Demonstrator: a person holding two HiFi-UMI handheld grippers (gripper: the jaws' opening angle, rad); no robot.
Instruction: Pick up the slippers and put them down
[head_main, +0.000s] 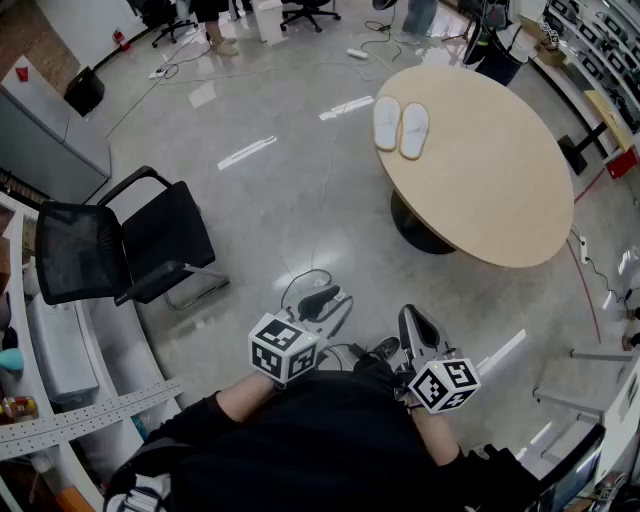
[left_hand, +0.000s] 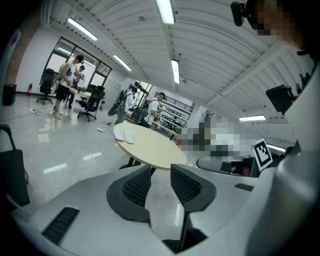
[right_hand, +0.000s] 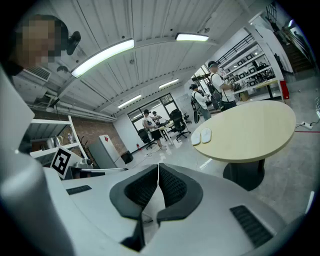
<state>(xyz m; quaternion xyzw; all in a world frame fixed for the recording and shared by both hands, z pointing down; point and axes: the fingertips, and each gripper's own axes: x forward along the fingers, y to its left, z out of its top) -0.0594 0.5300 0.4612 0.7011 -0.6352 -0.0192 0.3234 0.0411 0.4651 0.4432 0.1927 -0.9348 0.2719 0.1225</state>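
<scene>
Two white slippers (head_main: 400, 127) lie side by side on the far left part of a round beige table (head_main: 490, 190). Both grippers are held close to the person's body, well short of the table and over the floor. My left gripper (head_main: 325, 298) is open with nothing between its jaws. In the left gripper view the slippers (left_hand: 124, 134) show small on the table (left_hand: 155, 150), far beyond the left gripper (left_hand: 160, 169). My right gripper (head_main: 412, 320) is shut and empty. The right gripper view has the slippers (right_hand: 201, 136) far ahead of the right gripper (right_hand: 158, 166).
A black office chair (head_main: 130, 245) stands on the floor to the left. Metal shelving (head_main: 60, 400) runs along the near left. A grey cabinet (head_main: 45, 135) sits at the far left. Cables (head_main: 310, 280) trail over the glossy floor. People stand at desks far off (left_hand: 70, 85).
</scene>
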